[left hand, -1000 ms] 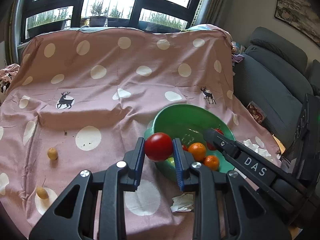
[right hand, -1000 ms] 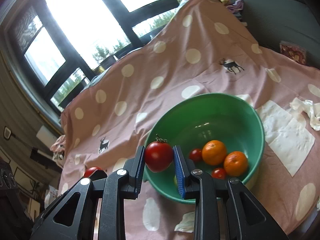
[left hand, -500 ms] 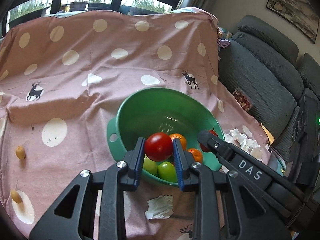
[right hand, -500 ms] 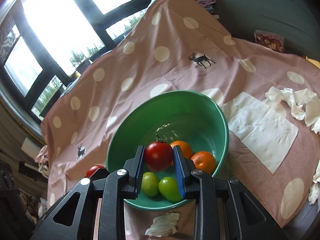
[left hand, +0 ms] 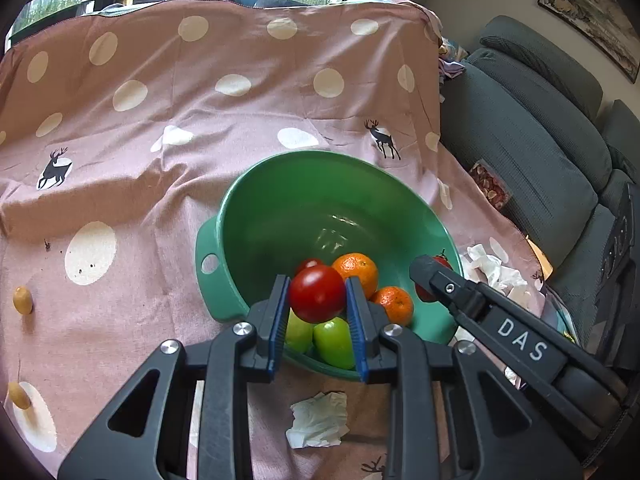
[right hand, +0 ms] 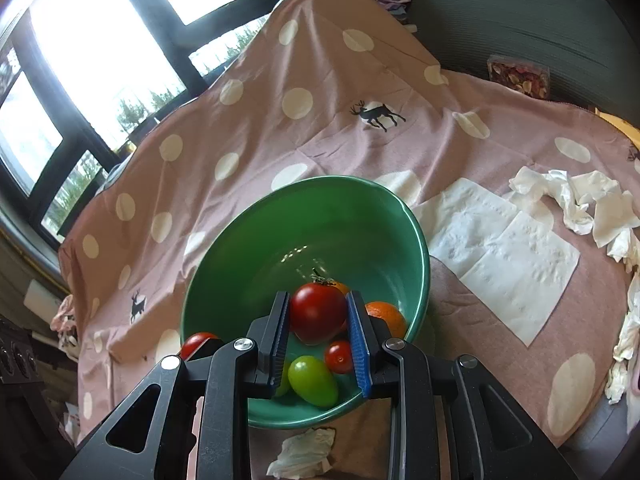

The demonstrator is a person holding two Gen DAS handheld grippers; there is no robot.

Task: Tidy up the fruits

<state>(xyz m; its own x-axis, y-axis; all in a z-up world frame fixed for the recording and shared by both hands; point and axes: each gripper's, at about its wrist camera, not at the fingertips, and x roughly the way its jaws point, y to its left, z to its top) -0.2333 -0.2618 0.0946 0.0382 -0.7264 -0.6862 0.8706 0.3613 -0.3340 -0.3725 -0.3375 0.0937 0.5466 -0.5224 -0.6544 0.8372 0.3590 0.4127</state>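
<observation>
Both tools are loaded! The left tool [left hand: 318, 304] clamps a red tomato [left hand: 317, 293], and the right tool [right hand: 318, 312] pinches a stemmed tomato [right hand: 318, 312] of its own. Each hangs over the near side of the green bowl [left hand: 280, 200], directly above two oranges [left hand: 356, 270], green fruit [left hand: 334, 342] and a cherry tomato [right hand: 339, 357], so the drop looks to be straight down. Two small yellow fruits [left hand: 23, 300] lie well apart to the left on the pink polka-dot cloth [left hand: 160, 120] covering the surface, tissues [right hand: 576, 200] scattered right, grey sofa [left hand: 540, 120] beyond, windows behind.
</observation>
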